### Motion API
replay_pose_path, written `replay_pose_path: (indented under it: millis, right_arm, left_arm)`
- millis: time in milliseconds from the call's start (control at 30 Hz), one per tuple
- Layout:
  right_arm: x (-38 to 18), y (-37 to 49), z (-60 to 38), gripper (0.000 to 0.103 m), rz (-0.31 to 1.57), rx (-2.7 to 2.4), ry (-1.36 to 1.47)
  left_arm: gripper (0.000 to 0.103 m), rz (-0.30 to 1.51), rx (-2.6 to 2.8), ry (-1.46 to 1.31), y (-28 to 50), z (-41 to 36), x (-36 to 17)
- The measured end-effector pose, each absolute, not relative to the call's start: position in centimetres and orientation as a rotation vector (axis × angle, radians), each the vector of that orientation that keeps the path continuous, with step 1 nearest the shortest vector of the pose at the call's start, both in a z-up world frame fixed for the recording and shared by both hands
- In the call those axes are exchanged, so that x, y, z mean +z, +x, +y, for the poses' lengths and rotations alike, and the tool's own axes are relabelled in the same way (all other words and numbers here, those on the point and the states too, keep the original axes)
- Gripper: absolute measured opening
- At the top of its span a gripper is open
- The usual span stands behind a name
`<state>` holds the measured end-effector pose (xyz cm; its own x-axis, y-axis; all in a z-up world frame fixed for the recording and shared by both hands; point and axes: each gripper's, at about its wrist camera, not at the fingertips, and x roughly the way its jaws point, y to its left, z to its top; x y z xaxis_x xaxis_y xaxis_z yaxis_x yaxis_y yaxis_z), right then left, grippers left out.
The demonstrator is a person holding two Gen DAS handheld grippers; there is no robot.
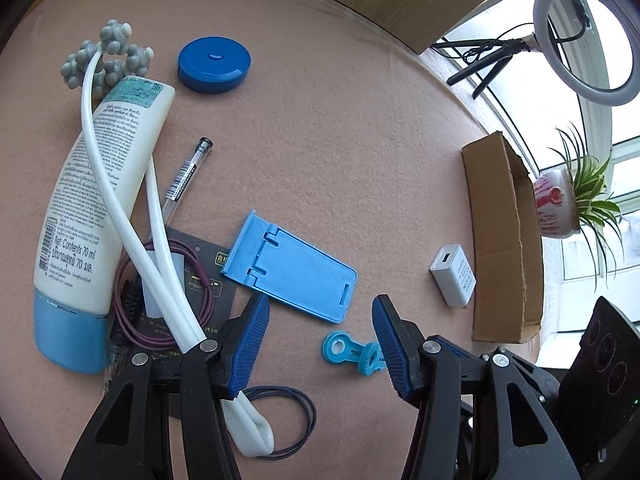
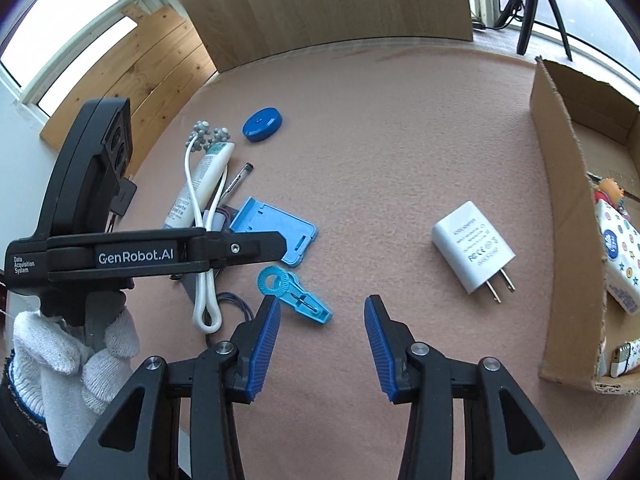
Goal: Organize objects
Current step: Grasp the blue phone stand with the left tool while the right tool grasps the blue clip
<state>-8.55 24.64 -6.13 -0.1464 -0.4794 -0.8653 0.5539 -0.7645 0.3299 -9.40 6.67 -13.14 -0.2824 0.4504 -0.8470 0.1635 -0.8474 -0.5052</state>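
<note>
My left gripper (image 1: pixel 321 300) is open, its fingertips straddling the near corner of a blue folding phone stand (image 1: pixel 296 268) that lies flat on the pink mat. A light blue clip (image 1: pixel 352 354) lies just below, beside its right finger. In the right wrist view the left gripper (image 2: pixel 276 246) reaches in from the left over the stand (image 2: pixel 276 228). My right gripper (image 2: pixel 322 300) is open with only mat between its pads. The clip (image 2: pixel 294 294) lies against its left fingertip. A white USB charger (image 2: pixel 472 254) lies to the right.
A lotion tube (image 1: pixel 92 208), white massager (image 1: pixel 108 56), pen (image 1: pixel 188 176), purple cable (image 1: pixel 160 300) and dark hair ties (image 1: pixel 288 420) crowd the left. A blue tape measure (image 1: pixel 215 64) sits farther back. An open cardboard box (image 2: pixel 568 200) holding several items stands at the right. A gloved hand (image 2: pixel 60 360) holds the left gripper.
</note>
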Motion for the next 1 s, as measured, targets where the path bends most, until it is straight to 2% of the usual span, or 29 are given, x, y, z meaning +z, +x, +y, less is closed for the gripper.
replay_pose_path:
  millis: [133,733,767,833,1000]
  right_arm:
    - [-7.2,-8.5,23.7,0.032,0.099,-1.929,1.473]
    - [-8.6,-8.0,22.7,0.032,0.101,-1.963,1.468]
    - [-8.8,-8.1,22.7,0.031,0.101,-1.971,1.470]
    - [-8.9,-8.2,22.6,0.021,0.105,-1.990,1.473]
    - [-8.8,-8.3,23.0,0.018,0.114,-2.020,1.479]
  left_arm:
    - [0.057,-0.769,2.274,-1.750,-10.8,6.3,-13.0]
    - [0.052,-0.410,2.318,-1.783,-16.4,9.5,-12.3]
    - [0.052,-0.398,2.321,-1.784,-16.4,9.7,-12.2]
    - [0.053,-0.380,2.330,-1.784,-16.3,10.0,-12.2]
    - [0.054,-0.302,2.356,-1.789,-15.9,11.7,-12.1]
